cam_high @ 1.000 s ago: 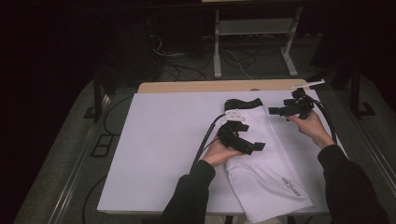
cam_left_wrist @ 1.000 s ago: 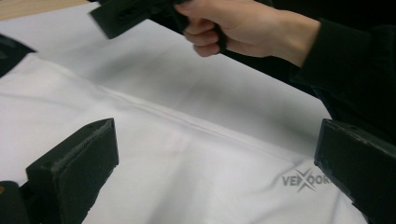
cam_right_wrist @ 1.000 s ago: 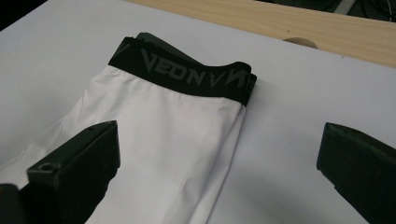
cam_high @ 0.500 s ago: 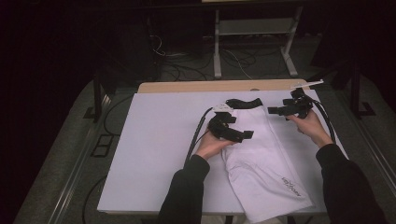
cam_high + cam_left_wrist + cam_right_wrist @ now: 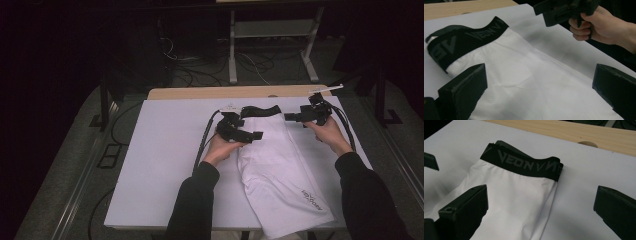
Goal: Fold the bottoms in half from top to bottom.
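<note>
White table [image 5: 160, 165], shorts' [image 5: 280, 170] hem cut off

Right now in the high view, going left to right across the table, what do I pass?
Bare white sheet → left gripper → black waistband → right gripper → right hand.

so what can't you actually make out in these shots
- Shorts: in the high view the near end runs past the table edge, and the left hand covers part of one side.
- Logo near the hem: too small to read in the high view.
- Waistband: in the left gripper view its lettering is blurred.
- Left gripper fingers: in the high view, too small and dark to separate.
</note>
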Motion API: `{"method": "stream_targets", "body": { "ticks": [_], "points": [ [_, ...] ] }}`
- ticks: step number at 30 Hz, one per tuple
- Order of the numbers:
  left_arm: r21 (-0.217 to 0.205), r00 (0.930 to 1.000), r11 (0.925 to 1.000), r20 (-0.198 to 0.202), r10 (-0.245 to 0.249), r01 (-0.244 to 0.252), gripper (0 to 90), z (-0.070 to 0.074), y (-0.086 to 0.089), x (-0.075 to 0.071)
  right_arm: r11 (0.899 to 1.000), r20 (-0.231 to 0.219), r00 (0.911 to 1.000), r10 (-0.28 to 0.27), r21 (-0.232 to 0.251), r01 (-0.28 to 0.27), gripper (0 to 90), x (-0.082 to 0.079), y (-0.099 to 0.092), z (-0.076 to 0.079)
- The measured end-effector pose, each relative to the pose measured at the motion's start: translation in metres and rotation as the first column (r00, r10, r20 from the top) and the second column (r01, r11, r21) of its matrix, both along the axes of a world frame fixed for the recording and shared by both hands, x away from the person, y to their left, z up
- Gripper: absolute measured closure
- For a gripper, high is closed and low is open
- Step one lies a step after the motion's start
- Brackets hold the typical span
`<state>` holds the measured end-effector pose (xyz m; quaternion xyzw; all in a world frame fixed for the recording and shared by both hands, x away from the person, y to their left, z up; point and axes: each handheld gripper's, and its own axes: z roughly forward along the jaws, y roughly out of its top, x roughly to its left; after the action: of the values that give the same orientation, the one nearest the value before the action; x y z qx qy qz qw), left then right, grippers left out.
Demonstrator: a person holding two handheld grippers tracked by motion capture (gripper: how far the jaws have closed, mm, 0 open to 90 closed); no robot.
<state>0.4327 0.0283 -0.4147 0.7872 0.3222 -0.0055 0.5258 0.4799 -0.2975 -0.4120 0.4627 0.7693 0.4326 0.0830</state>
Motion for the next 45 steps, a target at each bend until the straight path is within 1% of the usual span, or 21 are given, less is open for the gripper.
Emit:
{"method": "stream_targets", "body": {
  "ticks": [6,8,12,16,18,21,25,29,31,33,34,35,37,39,41,43,45],
  "points": [
    [-0.001,0.9990,0.9993,-0.021,0.038,-0.038,0.0,-0.006,0.006,0.015,1.000,-0.015,0.9998,-0.012,0.012,0.012,0.0,0.003,0.001,-0.004],
    [0.008,0.9986,0.9990,-0.028,0.044,-0.044,0.0,-0.009,0.007,0.019,1.000,-0.022,0.9996,-0.015,0.007,0.015,0.0,0.005,0.002,-0.006],
    [0.006,0.9966,0.9979,-0.051,0.064,-0.064,0.0,-0.015,0.010,0.029,1.000,-0.033,0.9993,-0.017,0.001,0.017,0.0,0.009,0.004,-0.009],
    [0.002,0.9946,0.9968,-0.065,0.080,-0.080,0.0,-0.021,0.013,0.035,1.000,-0.035,0.9991,-0.022,0.007,0.022,0.0,0.011,0.005,-0.010],
    [-0.007,0.9930,0.9961,-0.080,0.087,-0.088,0.0,-0.023,0.014,0.038,1.000,-0.040,0.9989,-0.026,0.008,0.026,0.0,0.012,0.005,-0.011],
    [0.002,0.9915,0.9957,-0.092,0.093,-0.093,0.0,-0.025,0.013,0.042,0.999,-0.048,0.9982,-0.034,0.011,0.035,0.0,0.014,0.004,-0.013],
    [0.014,0.9882,0.9945,-0.112,0.105,-0.104,0.0,-0.029,0.011,0.049,0.999,-0.070,0.9967,-0.040,0.011,0.041,0.0,0.017,0.004,-0.018],
    [0.022,0.9814,0.9909,-0.137,0.134,-0.133,0.0,-0.035,0.011,0.056,0.999,-0.092,0.9945,-0.051,0.008,0.052,0.0,0.018,0.003,-0.022],
    [0.032,0.9787,0.9902,-0.151,0.139,-0.136,0.0,-0.038,0.011,0.058,0.998,-0.101,0.9935,-0.051,0.018,0.053,3.3,0.019,0.002,-0.023],
    [0.026,0.9760,0.9893,-0.162,0.146,-0.143,0.0,-0.040,0.011,0.060,0.998,-0.107,0.9927,-0.055,0.015,0.057,4.1,0.020,0.002,-0.023],
    [0.024,0.9744,0.9885,-0.166,0.151,-0.149,0.0,-0.041,0.011,0.060,0.998,-0.110,0.9925,-0.052,0.016,0.054,4.8,0.021,0.002,-0.024],
    [0.025,0.9743,0.9884,-0.167,0.152,-0.150,0.0,-0.041,0.012,0.061,0.999,-0.114,0.9925,-0.045,0.015,0.047,6.2,0.021,0.002,-0.024],
    [0.024,0.9711,0.9877,-0.180,0.156,-0.155,0.0,-0.042,0.012,0.062,0.999,-0.125,0.9915,-0.038,0.007,0.039,7.9,0.022,0.004,-0.024],
    [0.020,0.9704,0.9878,-0.185,0.156,-0.155,2.9,-0.043,0.012,0.063,0.999,-0.130,0.9911,-0.030,0.009,0.031,11.2,0.023,0.006,-0.025],
    [0.007,0.9684,0.9876,-0.195,0.155,-0.157,5.0,-0.044,0.012,0.063,1.000,-0.142,0.9897,-0.022,0.014,0.024,14.0,0.024,0.008,-0.026],
    [0.013,0.9672,0.9888,-0.206,0.148,-0.149,7.3,-0.046,0.012,0.064,1.000,-0.150,0.9886,-0.014,0.002,0.015,15.9,0.024,0.011,-0.028],
    [0.019,0.9651,0.9896,-0.219,0.143,-0.142,9.5,-0.047,0.011,0.064,1.000,-0.168,0.9858,-0.006,-0.006,0.005,21.3,0.024,0.014,-0.030]
  ]
}}
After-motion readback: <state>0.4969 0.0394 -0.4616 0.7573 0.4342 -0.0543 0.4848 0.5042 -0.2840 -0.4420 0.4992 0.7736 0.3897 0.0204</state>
